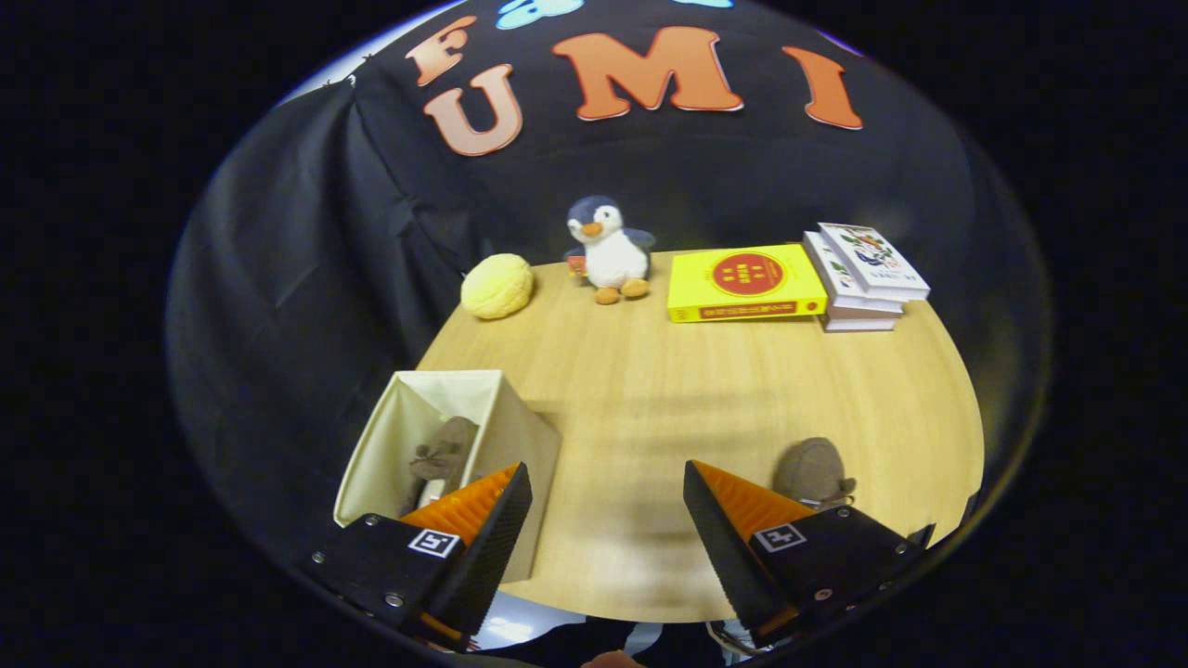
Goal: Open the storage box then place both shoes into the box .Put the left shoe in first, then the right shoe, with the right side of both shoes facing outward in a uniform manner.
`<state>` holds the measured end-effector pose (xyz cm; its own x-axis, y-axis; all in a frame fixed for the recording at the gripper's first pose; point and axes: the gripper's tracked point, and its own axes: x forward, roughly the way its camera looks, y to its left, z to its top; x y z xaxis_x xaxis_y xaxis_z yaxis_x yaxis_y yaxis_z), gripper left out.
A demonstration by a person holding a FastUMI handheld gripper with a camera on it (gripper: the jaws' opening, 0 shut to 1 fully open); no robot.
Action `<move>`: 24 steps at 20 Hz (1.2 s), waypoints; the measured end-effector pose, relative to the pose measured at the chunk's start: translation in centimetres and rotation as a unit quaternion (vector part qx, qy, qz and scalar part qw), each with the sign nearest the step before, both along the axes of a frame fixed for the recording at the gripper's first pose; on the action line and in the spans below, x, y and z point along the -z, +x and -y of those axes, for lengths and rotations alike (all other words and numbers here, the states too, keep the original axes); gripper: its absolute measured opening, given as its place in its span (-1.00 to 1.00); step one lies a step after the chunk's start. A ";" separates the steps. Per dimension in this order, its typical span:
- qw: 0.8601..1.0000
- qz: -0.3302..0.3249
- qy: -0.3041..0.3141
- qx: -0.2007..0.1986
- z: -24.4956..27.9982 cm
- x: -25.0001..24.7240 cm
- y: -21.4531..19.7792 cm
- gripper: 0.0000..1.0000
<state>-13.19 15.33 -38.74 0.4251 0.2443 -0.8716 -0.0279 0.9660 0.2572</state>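
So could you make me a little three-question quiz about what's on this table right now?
1. True or false: one shoe already lies inside the open storage box.
2. The other shoe sits: A) on the yellow book, B) on the table beyond one finger, C) between the fingers.
3. Are the tongs open or shut?

Key: 1 true; 2 B; 3 open, holding nothing.

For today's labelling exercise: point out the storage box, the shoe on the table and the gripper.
storage box (509, 436), gripper view, outer side wall.
shoe on the table (809, 468), gripper view, brown upper.
gripper (608, 520), gripper view, midway between open fingertips.
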 end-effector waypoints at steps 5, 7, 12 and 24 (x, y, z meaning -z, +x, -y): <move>0.998 -0.018 -0.050 0.015 7.9 3.3 -2.6 0.97; 0.997 -0.030 -0.062 0.014 10.4 4.7 -4.0 0.96; 0.995 -0.060 -0.085 0.007 14.7 8.3 -7.2 0.88; 0.993 -0.041 -0.114 -0.010 18.5 15.2 -7.9 0.32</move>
